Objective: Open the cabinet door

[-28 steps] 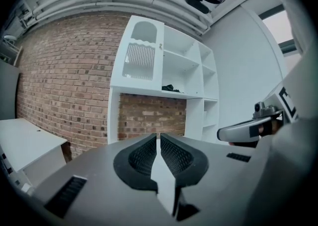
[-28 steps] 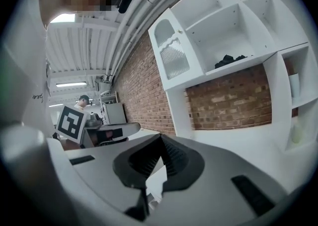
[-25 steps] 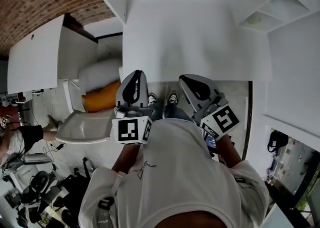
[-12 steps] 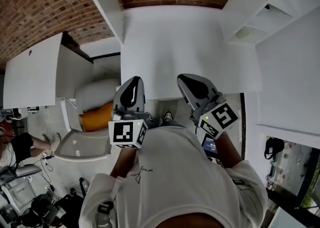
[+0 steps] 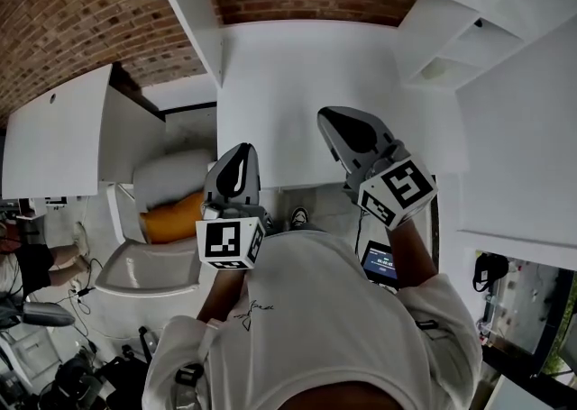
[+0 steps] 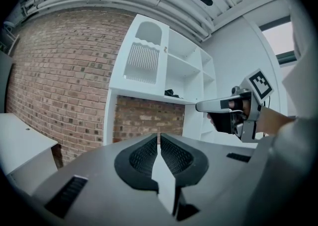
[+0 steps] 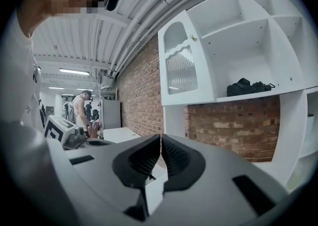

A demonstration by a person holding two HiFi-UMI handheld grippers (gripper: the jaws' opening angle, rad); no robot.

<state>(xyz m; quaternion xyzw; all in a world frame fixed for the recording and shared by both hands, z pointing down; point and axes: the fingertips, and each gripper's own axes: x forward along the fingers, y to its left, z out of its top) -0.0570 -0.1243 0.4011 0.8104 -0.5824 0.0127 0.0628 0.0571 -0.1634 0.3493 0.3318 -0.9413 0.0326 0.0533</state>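
The cabinet door [image 7: 181, 66] is a white upper door with an arched, ribbed glass panel and a small knob [image 7: 193, 37] at its right edge. It stands closed, and the left gripper view shows the same door [image 6: 143, 56]. My right gripper [image 5: 347, 133] is held over the white counter [image 5: 306, 66], level, well short of the door, jaws shut with nothing between them [image 7: 160, 138]. My left gripper [image 5: 236, 169] hangs lower, at the counter's front edge, jaws closed together and holding nothing [image 6: 159, 138]. The right gripper [image 6: 213, 105] also shows at the right of the left gripper view.
Open white shelves right of the door hold a dark bundle [image 7: 248, 87]. A brick wall [image 7: 141, 86] runs behind. A white table [image 5: 54, 129] stands at the left, with an orange thing [image 5: 171, 214] in a white tub below. A person [image 7: 79, 108] stands far back.
My right gripper has risen and moved further over the counter. The left gripper has hardly moved. The head view has tilted up, showing more shelving.
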